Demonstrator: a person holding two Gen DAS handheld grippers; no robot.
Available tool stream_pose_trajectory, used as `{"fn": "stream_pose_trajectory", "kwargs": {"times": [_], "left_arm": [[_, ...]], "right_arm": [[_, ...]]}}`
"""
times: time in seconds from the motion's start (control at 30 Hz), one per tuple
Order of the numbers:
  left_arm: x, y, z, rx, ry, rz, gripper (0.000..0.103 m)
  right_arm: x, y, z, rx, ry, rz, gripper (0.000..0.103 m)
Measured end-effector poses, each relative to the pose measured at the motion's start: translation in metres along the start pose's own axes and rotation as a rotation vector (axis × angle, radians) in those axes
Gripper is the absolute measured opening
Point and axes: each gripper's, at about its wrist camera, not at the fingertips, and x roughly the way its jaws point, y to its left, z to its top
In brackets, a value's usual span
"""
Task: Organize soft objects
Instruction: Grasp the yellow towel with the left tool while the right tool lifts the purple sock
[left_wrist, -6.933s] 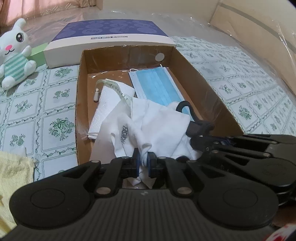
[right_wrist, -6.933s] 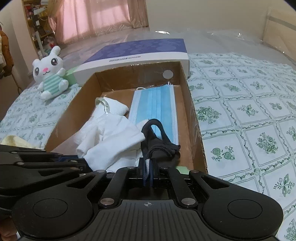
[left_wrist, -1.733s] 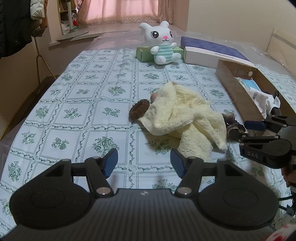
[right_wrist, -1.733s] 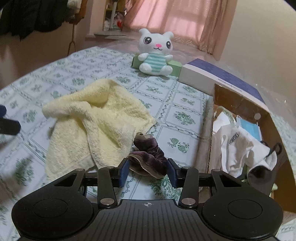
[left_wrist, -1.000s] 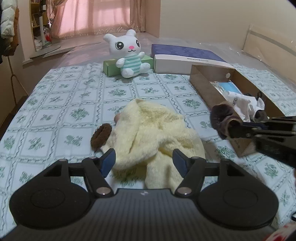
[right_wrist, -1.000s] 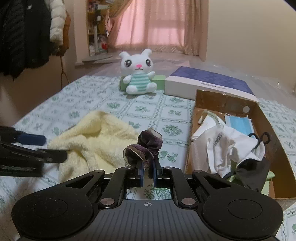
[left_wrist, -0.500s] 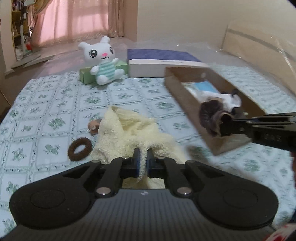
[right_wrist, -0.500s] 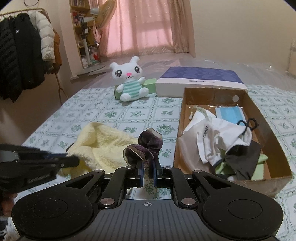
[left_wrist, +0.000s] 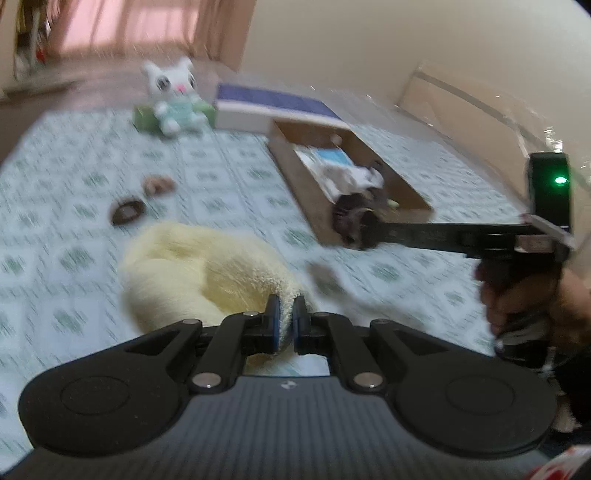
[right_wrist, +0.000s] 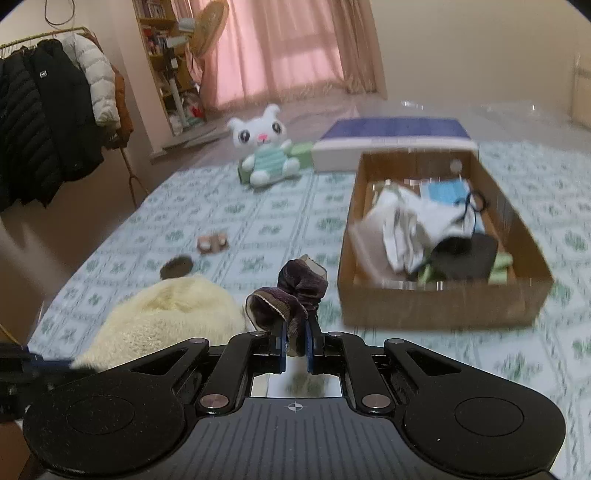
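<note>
My left gripper (left_wrist: 286, 314) is shut on the yellow towel (left_wrist: 199, 273), which hangs lifted above the patterned cloth; the towel also shows in the right wrist view (right_wrist: 166, 317). My right gripper (right_wrist: 295, 336) is shut on a dark purple scrunchie (right_wrist: 291, 295) and holds it in the air left of the cardboard box (right_wrist: 436, 302). In the left wrist view the right gripper (left_wrist: 354, 225) with the scrunchie (left_wrist: 349, 218) is beside the box (left_wrist: 306, 199). The box holds white cloth (right_wrist: 406, 225), a blue mask (right_wrist: 443, 192) and dark fabric.
A brown hair tie (left_wrist: 127, 210) and a small pink-brown item (left_wrist: 157, 184) lie on the cloth. A white plush rabbit (right_wrist: 266, 151) sits on a green box by a blue-and-white flat box (right_wrist: 395, 144). Coats (right_wrist: 44, 122) hang at the left.
Both grippers have lifted and pulled back; the towel has come up off the cloth in the left gripper. The hair tie and the small item now lie uncovered. The views are motion-blurred.
</note>
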Motion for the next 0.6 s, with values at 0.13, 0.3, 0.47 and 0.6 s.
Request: {"fn": "stream_pose_trajectory", "kwargs": {"times": [0.13,0.3,0.47,0.6], "left_arm": [[-0.002,-0.016,-0.01,-0.012,0.024,-0.078,0.006],[0.003,0.015,-0.001,-0.078,0.002,0.086,0.006],[0.015,0.057,0.007,-0.104,0.005,0.332,0.007],[0.037,0.074,0.004,-0.097,0.065,0.386,0.01]], "right_arm": [[-0.008,0.001,-0.017,0.013,0.035,0.011,0.01],[-0.02,-0.003,-0.026,0.028,0.037,0.002,0.01],[-0.026,-0.008,-0.028,0.043,0.025,-0.009,0.01],[-0.023,-0.007,-0.031,0.046,0.037,-0.007,0.01]]}}
